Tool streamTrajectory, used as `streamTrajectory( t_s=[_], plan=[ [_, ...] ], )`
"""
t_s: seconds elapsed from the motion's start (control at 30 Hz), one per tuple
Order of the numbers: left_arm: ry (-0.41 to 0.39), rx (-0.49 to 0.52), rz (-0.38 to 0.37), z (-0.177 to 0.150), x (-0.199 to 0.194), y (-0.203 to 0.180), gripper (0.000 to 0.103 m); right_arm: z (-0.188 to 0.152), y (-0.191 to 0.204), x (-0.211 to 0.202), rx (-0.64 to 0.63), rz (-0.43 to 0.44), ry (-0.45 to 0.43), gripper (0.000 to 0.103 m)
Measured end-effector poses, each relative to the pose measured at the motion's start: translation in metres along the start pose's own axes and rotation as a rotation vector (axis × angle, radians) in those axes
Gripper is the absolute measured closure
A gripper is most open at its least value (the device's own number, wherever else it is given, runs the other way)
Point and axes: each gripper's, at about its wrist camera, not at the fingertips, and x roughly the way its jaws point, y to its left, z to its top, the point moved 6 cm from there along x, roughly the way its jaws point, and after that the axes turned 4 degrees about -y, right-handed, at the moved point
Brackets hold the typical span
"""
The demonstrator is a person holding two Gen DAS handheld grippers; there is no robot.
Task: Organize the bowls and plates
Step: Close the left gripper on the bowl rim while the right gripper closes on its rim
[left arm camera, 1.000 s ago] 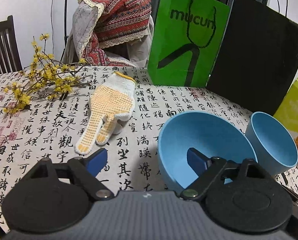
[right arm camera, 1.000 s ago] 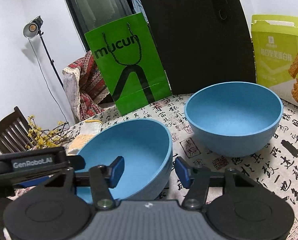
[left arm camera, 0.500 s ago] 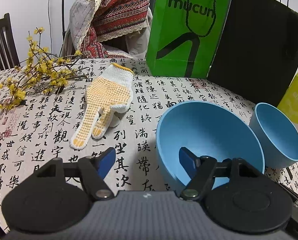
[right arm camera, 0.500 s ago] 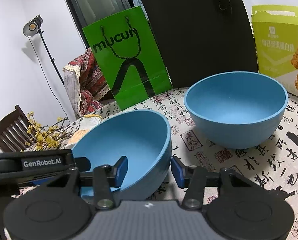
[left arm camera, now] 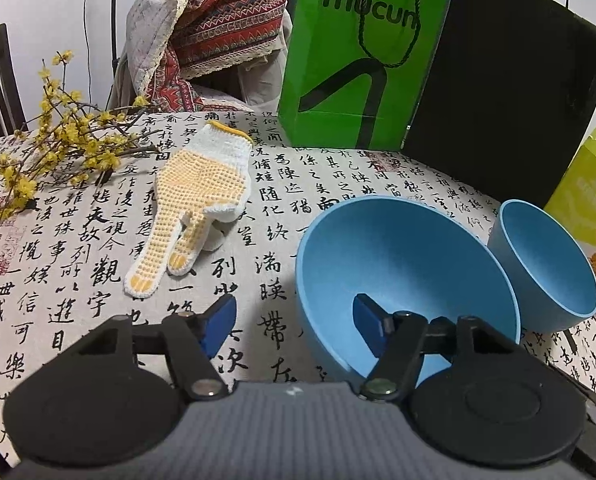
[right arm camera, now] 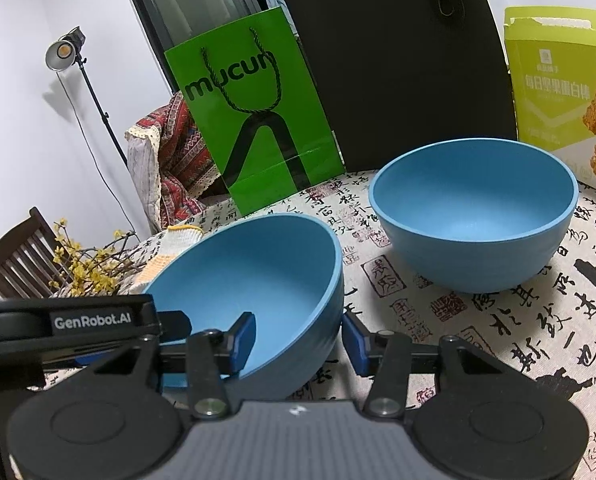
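Note:
Two blue bowls are on the calligraphy tablecloth. The nearer bowl is tilted, its opening facing left. My right gripper is shut on its near right wall, one pad inside and one outside. My left gripper straddles the bowl's left wall and its jaws are closing. Its right finger is inside the bowl, and its left finger stands clear of the outer wall, with cloth showing between them. Its black housing shows in the right wrist view. The second bowl sits upright just beyond.
A white and yellow work glove and a branch of yellow flowers lie left of the bowls. A green paper bag, a black bag and a green snack box stand at the back. A chair draped with patterned cloth is behind the table.
The left gripper's jaws have narrowed around the tilted bowl's left wall. The right gripper's jaws drew in a little onto the bowl's right wall. Both bowls stay where they were.

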Motion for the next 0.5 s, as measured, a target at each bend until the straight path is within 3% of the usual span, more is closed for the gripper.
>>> streamTrajectory(
  t_s=[0.27,0.33,0.5],
  plan=[
    [0.009,-0.004,-0.006,-0.0058,0.0041,-0.0022,0.048,-0.0012,0.0008,0.0003,-0.011,-0.008,-0.005,0.059],
    [0.02,-0.007,-0.007,-0.0076,0.0062,-0.0018,0.054,-0.0015,0.0007,-0.0001,-0.011,-0.01,-0.007,0.061],
    [0.02,-0.02,-0.006,-0.0065,0.0052,0.0006,0.058,-0.0015,0.0004,0.0003,-0.007,-0.013,-0.002,0.068]
  ],
)
